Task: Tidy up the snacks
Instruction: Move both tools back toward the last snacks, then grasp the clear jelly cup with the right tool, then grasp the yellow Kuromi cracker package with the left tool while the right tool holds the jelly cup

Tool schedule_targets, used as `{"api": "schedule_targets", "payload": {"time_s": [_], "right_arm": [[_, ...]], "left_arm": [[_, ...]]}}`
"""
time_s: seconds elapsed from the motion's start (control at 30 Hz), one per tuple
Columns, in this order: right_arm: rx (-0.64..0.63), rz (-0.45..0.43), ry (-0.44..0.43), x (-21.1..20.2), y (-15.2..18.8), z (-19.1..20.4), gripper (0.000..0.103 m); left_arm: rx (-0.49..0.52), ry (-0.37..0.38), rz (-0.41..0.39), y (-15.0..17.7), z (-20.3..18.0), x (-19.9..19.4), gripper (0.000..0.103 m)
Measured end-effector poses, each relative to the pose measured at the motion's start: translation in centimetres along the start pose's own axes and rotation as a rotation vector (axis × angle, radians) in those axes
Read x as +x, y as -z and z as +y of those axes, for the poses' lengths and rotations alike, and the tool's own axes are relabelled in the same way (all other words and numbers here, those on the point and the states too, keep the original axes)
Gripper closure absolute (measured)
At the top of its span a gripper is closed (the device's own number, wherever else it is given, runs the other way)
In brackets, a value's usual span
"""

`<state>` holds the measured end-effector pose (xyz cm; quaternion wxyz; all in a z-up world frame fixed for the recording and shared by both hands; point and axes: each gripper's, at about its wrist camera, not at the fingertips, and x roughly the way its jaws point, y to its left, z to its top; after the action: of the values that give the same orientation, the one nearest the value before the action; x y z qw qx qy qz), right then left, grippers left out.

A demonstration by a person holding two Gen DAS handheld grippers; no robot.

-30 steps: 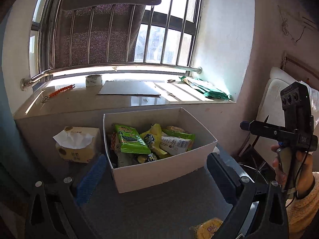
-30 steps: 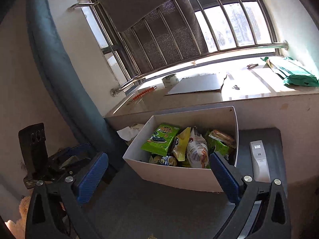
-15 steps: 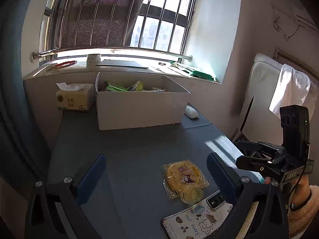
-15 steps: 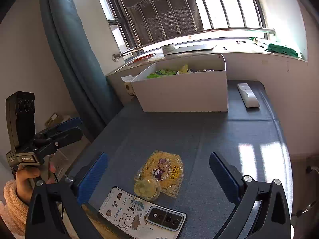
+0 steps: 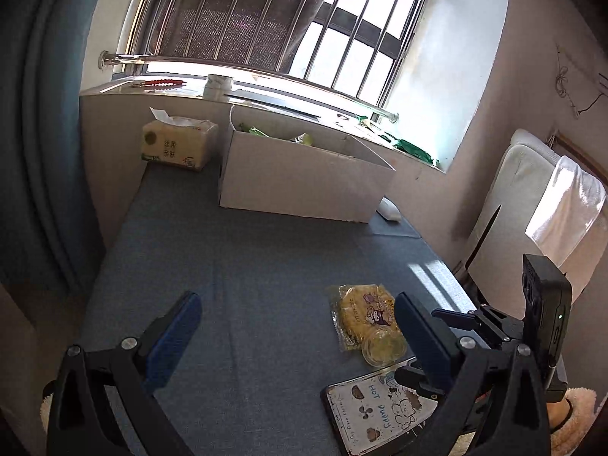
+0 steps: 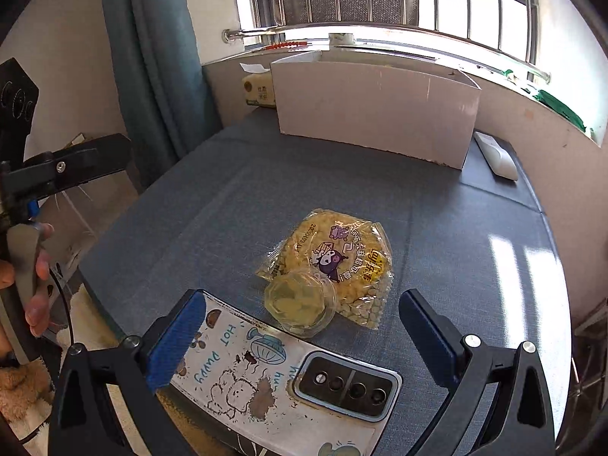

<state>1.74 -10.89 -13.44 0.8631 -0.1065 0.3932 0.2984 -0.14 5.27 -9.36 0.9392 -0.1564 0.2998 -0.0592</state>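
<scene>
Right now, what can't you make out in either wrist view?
- White box contents: right wrist view shows none, front wall hides them; left wrist view shows only packet tops.
- Phone: near end covered by the right gripper and cut by the frame.
- Remote: mostly behind the box corner, left wrist view.
</scene>
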Motion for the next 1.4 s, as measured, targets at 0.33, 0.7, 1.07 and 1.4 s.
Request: {"api": "schedule_targets", "payload": {"time_s": [0.33,0.7,1.07,1.4], "right_arm": [[-0.071,0.067,0.077,2.5,-0.3,1.5,0.002],[0.075,0.002,0.025,0.6,-0.2,-2.8,0.058],[0.329,-0.096,0.029,-4.1,1.6,-10.6,0.058],[0.361,-0.124,0.024,-5.2,2.9,-12.1,0.058]], "left_arm": [[0.003,-0.017,0.023,0.8,0.4,0.5,0.0],[0.034,0.009,0.058,0.9,-0.4,1.5,0.0],[0.327,0.127,0.314,1.2,-8.6,10.0,0.0],[0.575,0.12,0.533,2.1,-11.2,17.4,0.0]]}}
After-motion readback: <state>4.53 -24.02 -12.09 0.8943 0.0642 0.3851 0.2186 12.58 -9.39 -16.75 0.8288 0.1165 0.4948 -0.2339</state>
